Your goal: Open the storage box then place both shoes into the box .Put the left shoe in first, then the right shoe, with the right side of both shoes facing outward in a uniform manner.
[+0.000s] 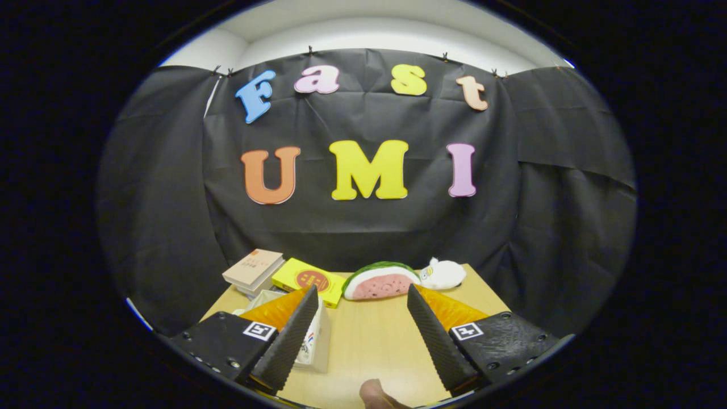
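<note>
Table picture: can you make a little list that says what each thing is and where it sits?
table: light wood, in front of black cloth wall
gripper: open, fingers apart, nothing between them
books: stacked at the far end, beyond one finger
yellow box: flat, beside the books
watermelon slice toy: far end, ahead of the fingers
white plush toy: next to the watermelon
clear box: partly behind one finger

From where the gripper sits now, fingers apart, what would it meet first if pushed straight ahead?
Probably the watermelon-slice toy, lying beyond the open gripper roughly in line with the gap. Bare table lies between; depth is unclear.
</note>
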Demonstrator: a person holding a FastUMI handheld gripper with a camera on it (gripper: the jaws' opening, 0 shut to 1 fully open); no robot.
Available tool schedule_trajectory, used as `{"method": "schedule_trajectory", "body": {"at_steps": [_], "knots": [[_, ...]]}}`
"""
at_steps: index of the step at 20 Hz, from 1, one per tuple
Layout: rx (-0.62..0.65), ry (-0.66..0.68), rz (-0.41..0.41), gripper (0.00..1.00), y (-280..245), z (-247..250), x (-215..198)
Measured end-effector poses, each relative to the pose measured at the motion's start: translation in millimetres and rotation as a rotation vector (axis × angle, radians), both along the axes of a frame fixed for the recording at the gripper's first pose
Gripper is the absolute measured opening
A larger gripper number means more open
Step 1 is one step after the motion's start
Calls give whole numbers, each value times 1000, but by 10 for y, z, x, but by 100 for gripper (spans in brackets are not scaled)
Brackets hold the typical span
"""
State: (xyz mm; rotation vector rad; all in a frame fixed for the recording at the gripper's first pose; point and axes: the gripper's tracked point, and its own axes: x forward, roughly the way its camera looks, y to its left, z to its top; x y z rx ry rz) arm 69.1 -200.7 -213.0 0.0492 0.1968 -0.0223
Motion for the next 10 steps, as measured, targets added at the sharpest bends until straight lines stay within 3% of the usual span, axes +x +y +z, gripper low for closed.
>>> {"method": "schedule_trajectory", "body": {"at_steps": [10], "knots": [[-40, -55, -9, 96, 2, 107, -113]]}}
